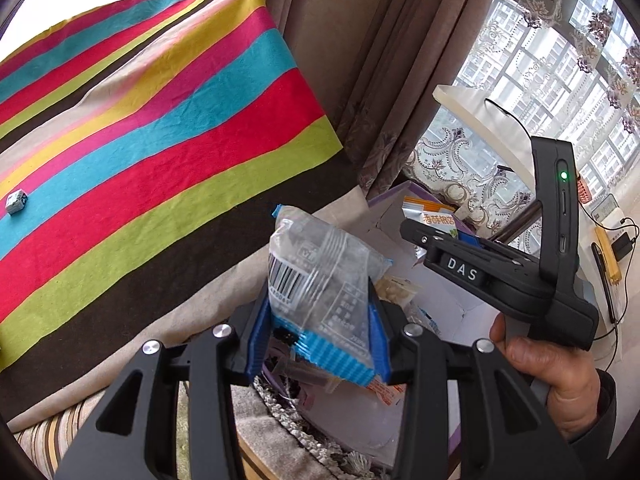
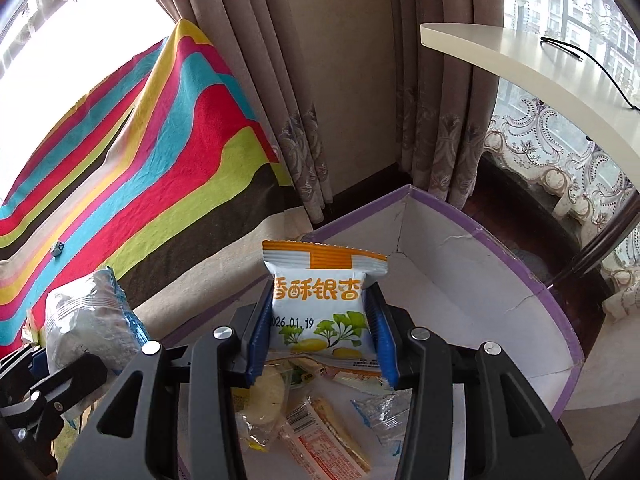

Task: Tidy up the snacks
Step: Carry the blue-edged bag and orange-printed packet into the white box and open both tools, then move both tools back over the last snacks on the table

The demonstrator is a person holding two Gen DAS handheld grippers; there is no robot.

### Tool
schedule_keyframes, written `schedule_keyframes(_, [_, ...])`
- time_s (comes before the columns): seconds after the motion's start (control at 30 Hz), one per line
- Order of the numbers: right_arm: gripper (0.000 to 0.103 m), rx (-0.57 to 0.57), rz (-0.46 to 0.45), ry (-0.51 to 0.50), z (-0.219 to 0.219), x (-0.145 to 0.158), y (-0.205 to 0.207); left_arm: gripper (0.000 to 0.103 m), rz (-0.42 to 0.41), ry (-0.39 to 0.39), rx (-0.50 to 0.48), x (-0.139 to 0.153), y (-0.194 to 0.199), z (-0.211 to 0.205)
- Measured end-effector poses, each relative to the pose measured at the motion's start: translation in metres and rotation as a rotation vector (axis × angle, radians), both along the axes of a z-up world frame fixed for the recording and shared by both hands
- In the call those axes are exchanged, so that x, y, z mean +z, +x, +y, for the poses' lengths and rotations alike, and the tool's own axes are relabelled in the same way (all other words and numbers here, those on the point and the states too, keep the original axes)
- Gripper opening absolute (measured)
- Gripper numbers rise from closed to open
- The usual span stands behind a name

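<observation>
**So: both grippers holding a snack pack over the box**

Clear blue-trimmed packet point(image 1: 320, 280) w/ barcode sits clamped btwn the left gripper point(image 1: 318, 344) pads, held up in the air over the box's near edge. Orange-and-white ginkgo snack pack point(image 2: 320, 304) is pinched upright in the right gripper point(image 2: 322, 344), just above the purple-edged cardboard box point(image 2: 520, 280). Box floor has loose snacks already: a round cracker pack point(image 2: 266, 396), a long wrapped bar point(image 2: 332, 432), a clear wrapper point(image 2: 380, 408). Striped cloth point(image 1: 160, 120) covers the surface to the left, w/ one small wrapped candy point(image 1: 16, 202) on it, well apart from the box.

Step, prob: mid-sort, both packs lifted, neither placed yet. Next move needs a destination for each; can't tell from the views if packs go into the box or out onto the cloth. Thin crinkly film, so grip may slip.
</observation>
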State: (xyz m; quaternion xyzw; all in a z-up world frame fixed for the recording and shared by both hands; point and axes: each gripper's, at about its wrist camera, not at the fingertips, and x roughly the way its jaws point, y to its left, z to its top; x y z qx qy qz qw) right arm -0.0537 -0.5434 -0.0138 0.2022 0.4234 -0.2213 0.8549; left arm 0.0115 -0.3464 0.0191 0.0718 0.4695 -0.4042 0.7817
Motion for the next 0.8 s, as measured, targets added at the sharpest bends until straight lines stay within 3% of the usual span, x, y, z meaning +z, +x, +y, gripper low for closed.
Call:
schedule_keyframes(0.07, [0.046,-0.003,0.002,-0.002,0.0,0.001,0.0,0.046,0.013,-0.013,-0.017,0.0,-0.001,-0.002])
schedule_keyframes(0.1, [0.047,-0.005,0.001,-0.002,0.0,0.001,0.0,0.057,0.014,-0.018,-0.02,0.0,-0.001,-0.002])
schedule_keyframes(0.17, [0.048,-0.01,0.003,-0.003,0.0,0.001,0.001,0.066,0.005,-0.026,-0.02,0.002,-0.002,-0.002])
schedule_keyframes(0.3, [0.057,-0.01,0.004,-0.011,0.003,0.002,0.003,0.066,0.008,-0.026,-0.016,0.001,-0.002,-0.001])
schedule_keyframes(0.43, [0.074,-0.011,0.001,-0.027,0.006,0.005,0.003,0.066,0.01,-0.034,-0.01,0.002,-0.002,0.002])
schedule_keyframes(0.8, [0.086,0.003,0.0,-0.035,0.01,0.009,0.006,0.066,0.018,-0.055,0.014,0.003,0.003,0.012])
